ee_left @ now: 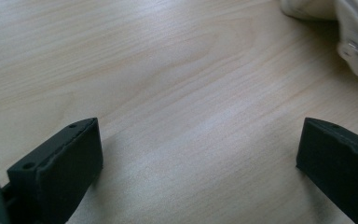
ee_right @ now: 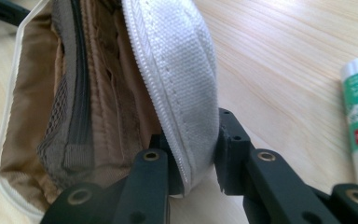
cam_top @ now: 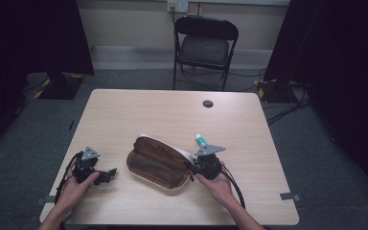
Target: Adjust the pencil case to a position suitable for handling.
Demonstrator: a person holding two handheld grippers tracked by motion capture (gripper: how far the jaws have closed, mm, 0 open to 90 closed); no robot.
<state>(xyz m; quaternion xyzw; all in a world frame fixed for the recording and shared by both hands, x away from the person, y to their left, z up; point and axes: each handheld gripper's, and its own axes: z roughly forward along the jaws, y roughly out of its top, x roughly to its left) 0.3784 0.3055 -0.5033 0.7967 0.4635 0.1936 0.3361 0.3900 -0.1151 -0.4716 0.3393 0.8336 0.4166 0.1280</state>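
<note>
Pouch (cam_top: 158, 165) lies unzipped, mid-table near you. Your right gripper (ee_right: 193, 156) already clamped on its white flap (ee_right: 182, 79). Your left gripper (cam_top: 109, 173) idle at left, jaws wide apart, on bare table (ee_left: 177, 70). Tube (cam_top: 202, 141) not yet packed; likely next.

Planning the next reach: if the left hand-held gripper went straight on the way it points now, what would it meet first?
Probably the white edge of the open pouch, ahead and right of the left hand-held gripper; until there, bare table. Depth is uncertain.
</note>
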